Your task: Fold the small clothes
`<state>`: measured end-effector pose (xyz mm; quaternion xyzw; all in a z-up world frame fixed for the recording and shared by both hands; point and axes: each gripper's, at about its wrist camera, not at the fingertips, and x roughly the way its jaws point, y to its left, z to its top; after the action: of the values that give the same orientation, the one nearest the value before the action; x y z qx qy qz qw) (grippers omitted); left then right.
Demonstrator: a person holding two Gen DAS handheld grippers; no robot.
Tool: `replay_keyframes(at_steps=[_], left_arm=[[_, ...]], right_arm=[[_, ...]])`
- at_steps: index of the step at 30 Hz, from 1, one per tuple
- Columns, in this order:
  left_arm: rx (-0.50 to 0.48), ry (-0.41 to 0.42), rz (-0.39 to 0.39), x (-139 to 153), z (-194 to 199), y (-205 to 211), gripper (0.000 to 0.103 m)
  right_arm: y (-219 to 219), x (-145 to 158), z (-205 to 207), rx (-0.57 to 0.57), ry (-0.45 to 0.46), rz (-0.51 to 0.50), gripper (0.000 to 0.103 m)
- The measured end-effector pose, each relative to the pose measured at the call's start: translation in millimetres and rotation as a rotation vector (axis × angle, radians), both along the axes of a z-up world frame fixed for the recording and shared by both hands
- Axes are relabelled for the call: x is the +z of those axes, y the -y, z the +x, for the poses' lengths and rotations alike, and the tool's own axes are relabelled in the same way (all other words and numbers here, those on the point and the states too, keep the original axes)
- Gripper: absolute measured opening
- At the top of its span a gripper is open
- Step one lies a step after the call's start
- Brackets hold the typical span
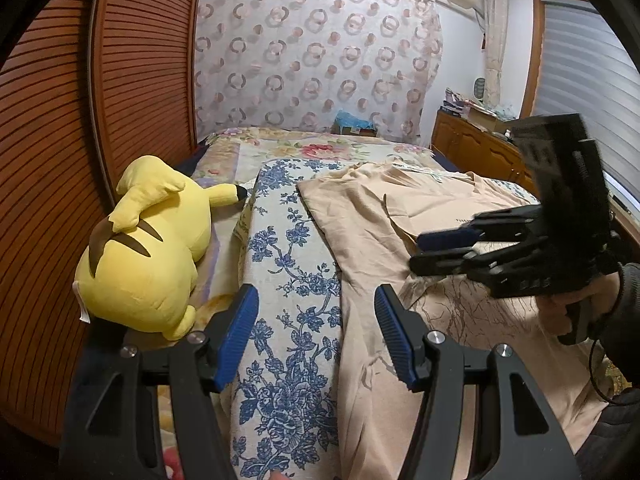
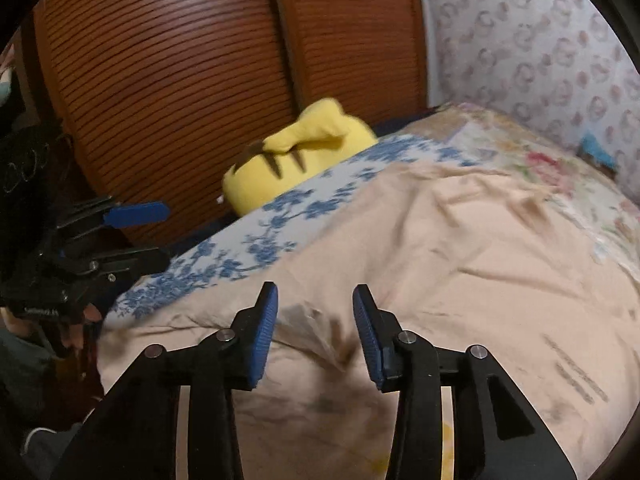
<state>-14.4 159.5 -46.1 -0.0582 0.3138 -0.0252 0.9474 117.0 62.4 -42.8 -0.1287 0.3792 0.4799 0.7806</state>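
Left wrist view: left gripper (image 1: 316,300) spread wide, nothing between the blue pads, poised above a blue-floral quilt (image 1: 288,280) just beside the beige garment (image 1: 400,216) spread across the bed. Yellow Pikachu plush (image 1: 148,244) lying left by the louvred wardrobe doors (image 1: 100,120). Right gripper (image 1: 440,246) hovering over the garment (motion-blurred).

Right wrist view: right gripper (image 2: 315,300) parted and empty above the beige garment (image 2: 460,248). Left gripper (image 2: 160,236) at far left, also parted.
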Motion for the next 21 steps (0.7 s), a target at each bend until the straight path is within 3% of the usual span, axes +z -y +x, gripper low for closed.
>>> replay_keyframes(at_steps=[2, 5, 12, 16, 21], left_arm=[[0.002, -0.005, 0.0, -0.8, 0.4, 0.3, 0.06], [0.002, -0.007, 0.001, -1.6, -0.1, 0.3, 0.06], [0.008, -0.002, 0.003, -0.9, 0.0, -0.2, 0.06], [-0.003, -0.01, 0.004, -1.9, 1.4, 2.8, 0.06], [-0.015, -0.024, 0.006, -4.4, 5.3, 8.7, 0.06]], right_arm=[[-7.4, -7.9, 1.3, 0.017, -0.018, -0.032, 0.019], [-3.4, -15.2, -2.7, 0.045, -0.05, -0.047, 0.007], [39.1, -8.7, -24.1, 0.005, -0.024, -0.056, 0.006], [50.5, 1.5, -23.1, -0.043, 0.017, -0.044, 0.035], [46.3, 11.7, 0.0, -0.117, 0.046, -0.035, 0.039]])
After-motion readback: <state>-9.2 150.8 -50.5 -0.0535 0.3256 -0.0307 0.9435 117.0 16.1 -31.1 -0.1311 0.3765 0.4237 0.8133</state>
